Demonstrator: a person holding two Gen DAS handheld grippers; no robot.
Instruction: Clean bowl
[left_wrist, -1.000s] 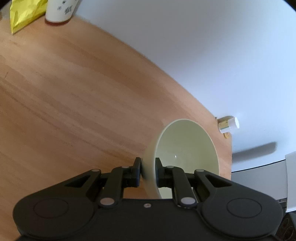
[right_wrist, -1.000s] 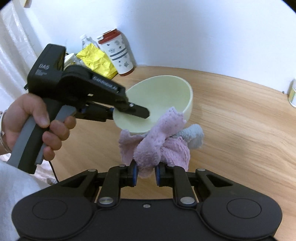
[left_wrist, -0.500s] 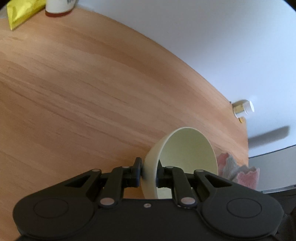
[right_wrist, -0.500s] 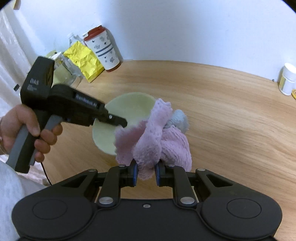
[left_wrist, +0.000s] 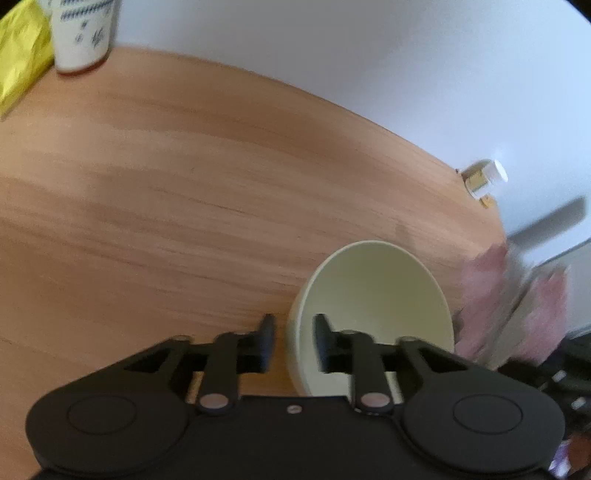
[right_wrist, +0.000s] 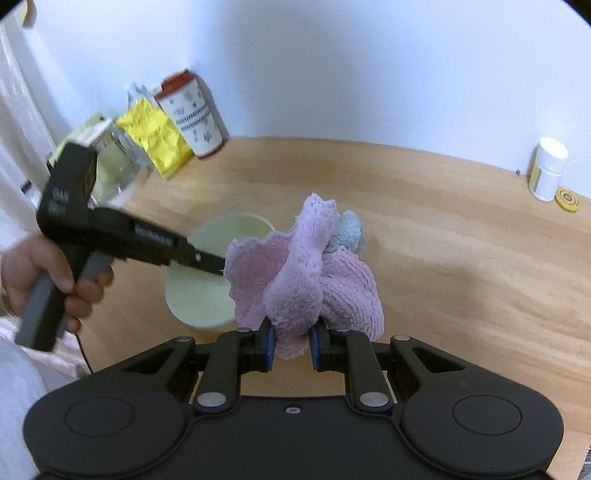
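Pale green bowl sitting on the wooden desk, low and right of centre in the left wrist view. Mouth facing up and tipped a bit toward the camera, so most of the inside shows. Round thing, so no real long axis to speak of; can't tell for sure whether it sits flat on its base.

Left gripper straddling the near rim, one finger outside the wall, the other inside. Jaws just been opening, with visible gaps between pads and wall, so released rather than pinching. Same gripper seen from the right wrist view, held in a hand at the left, reaching over the bowl.

Right gripper clenched on a pink cloth, bunched up and sticking upward, with a bit of grey-blue fabric at the top. Cloth hanging just right of the bowl, blurry in the left view.

Background stuff along the wall: yellow packet, red-lidded canister, small white jar off in the far right corner.
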